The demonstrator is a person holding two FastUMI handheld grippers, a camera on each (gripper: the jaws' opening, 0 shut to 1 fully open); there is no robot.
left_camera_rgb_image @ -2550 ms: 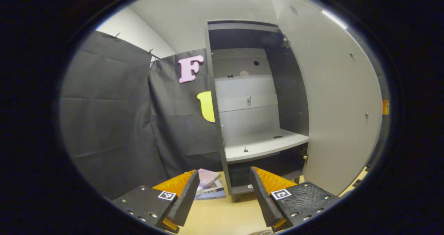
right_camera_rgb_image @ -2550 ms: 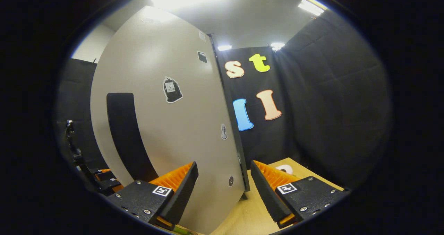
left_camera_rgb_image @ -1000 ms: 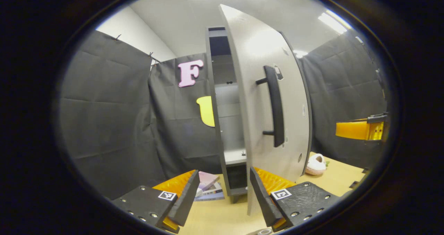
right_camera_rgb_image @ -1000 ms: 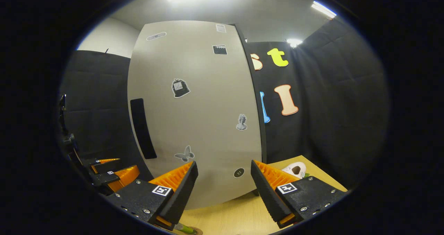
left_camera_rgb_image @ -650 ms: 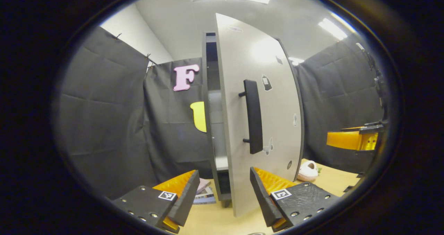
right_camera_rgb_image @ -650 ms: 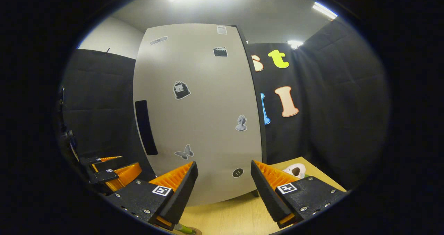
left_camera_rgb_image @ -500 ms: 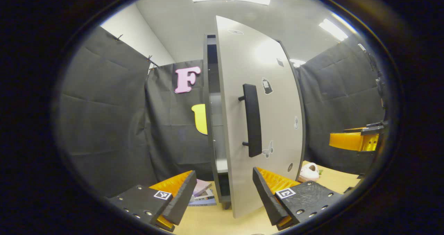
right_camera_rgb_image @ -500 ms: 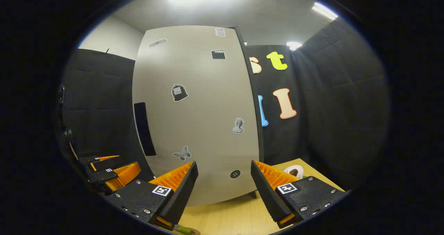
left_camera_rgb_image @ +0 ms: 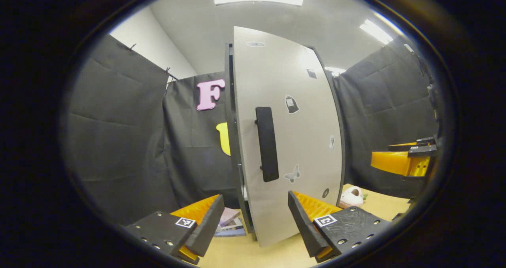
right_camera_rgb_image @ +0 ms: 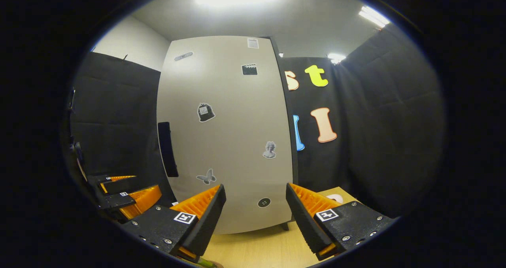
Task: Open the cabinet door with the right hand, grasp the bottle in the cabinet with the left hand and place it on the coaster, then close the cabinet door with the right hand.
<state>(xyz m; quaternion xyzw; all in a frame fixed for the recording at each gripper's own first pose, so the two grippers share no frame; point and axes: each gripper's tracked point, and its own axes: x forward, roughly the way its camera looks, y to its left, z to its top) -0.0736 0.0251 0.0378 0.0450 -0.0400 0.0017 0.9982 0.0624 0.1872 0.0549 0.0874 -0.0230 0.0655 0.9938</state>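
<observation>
My right gripper (right_camera_rgb_image: 255,212) points level at the cabinet door (right_camera_rgb_image: 229,141), fingers spread wide and holding nothing. The door stands nearly shut against the cabinet (left_camera_rgb_image: 229,102), a thin gap left at its handle (left_camera_rgb_image: 267,143) side. My left gripper (left_camera_rgb_image: 253,224) hangs open and empty, facing that gap.

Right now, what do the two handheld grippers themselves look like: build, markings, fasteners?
The left gripper and the right gripper match: two wedge-shaped fingers with ribbed inner faces, each on a black textured block studded with silver screws and carrying a small square black-and-white tag.
</observation>
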